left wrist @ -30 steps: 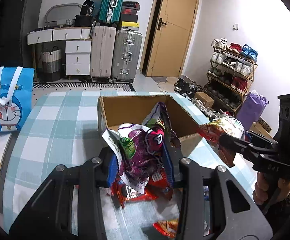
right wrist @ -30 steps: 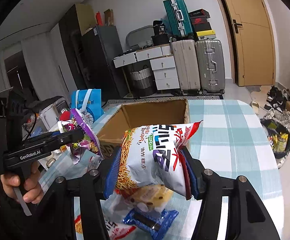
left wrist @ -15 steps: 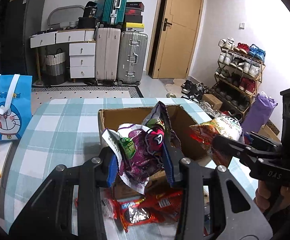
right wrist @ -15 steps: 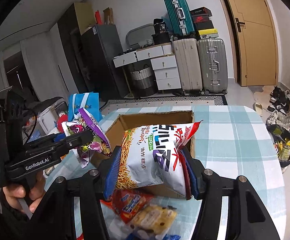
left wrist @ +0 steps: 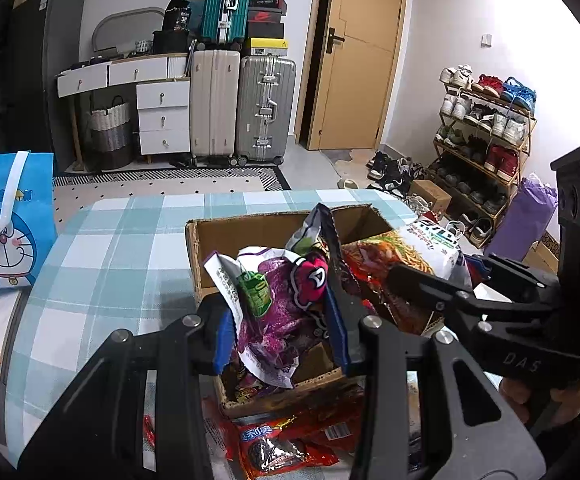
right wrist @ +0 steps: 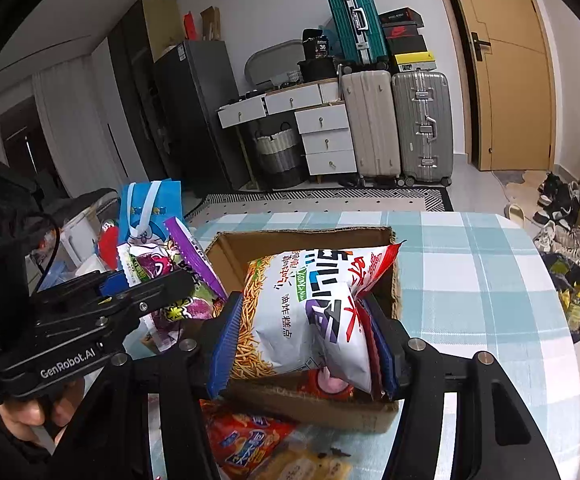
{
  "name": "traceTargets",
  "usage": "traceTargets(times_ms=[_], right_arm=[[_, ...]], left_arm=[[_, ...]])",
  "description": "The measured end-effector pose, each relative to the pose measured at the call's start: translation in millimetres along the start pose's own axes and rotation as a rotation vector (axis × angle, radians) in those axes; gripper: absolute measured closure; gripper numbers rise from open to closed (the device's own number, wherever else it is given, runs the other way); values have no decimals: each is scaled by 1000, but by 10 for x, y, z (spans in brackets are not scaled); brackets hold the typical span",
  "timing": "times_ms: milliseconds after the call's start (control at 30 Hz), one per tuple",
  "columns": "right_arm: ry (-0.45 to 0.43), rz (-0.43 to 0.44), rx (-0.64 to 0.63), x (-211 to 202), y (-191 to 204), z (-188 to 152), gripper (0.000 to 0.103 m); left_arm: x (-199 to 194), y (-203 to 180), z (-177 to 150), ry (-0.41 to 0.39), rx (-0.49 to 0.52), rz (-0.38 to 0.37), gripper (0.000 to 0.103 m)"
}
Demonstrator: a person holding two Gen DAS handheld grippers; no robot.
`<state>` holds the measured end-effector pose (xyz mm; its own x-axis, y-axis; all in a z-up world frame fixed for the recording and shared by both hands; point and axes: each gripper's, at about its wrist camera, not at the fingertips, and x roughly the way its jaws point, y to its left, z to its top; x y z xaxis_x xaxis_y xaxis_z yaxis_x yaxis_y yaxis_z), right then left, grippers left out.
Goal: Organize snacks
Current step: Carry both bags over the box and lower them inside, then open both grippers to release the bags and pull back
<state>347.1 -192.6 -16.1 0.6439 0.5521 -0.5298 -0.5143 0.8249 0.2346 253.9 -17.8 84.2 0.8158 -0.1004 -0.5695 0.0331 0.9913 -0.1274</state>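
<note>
The left claw (left wrist: 280,330) is clamped tight on a purple snack bag (left wrist: 278,300), holding it over the near left part of the open cardboard box (left wrist: 210,236) on the checked worktop (left wrist: 110,248); the right claw (right wrist: 303,338) grips a white snack bag (right wrist: 305,308) over the box's near right; red packets (left wrist: 286,440) lie before the box.

I saw glossy foil snack bags (left wrist: 278,300), a rough matt cardboard box (right wrist: 313,404) and a checked cloth tablecloth (left wrist: 110,256).
</note>
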Motion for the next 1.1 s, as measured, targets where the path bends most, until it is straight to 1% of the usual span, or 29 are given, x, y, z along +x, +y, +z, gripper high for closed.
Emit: traceTargets(times_ms=[100,333,500,667,733,900,967,1100], right_arm=[[7,-2,-14,79,4,3,46],[43,-7,-38,263,-19,-16,45],[49,-2,-39,326,-47,-24,45],[57,-2,-52,349,-53,-25,45],[60,-6,-55,373,-69,-18,45],[98,-11,-56,468,-71,-55,45],[94,-15,-66,453,-37,-77,45],[113,-12,-62,433,7,-122,45]], left_arm=[[119,9,-14,20,1,-15,68],[435,70,-108,75,17,-2,68],[627,104,-146,104,19,9,68],[735,149,-161,101,41,15,68],[796,165,-162,103,48,33,68],[900,205,-143,102,70,24,68],[953,237,-130,99,73,22,68],[1014,269,-141,99,77,16,68]])
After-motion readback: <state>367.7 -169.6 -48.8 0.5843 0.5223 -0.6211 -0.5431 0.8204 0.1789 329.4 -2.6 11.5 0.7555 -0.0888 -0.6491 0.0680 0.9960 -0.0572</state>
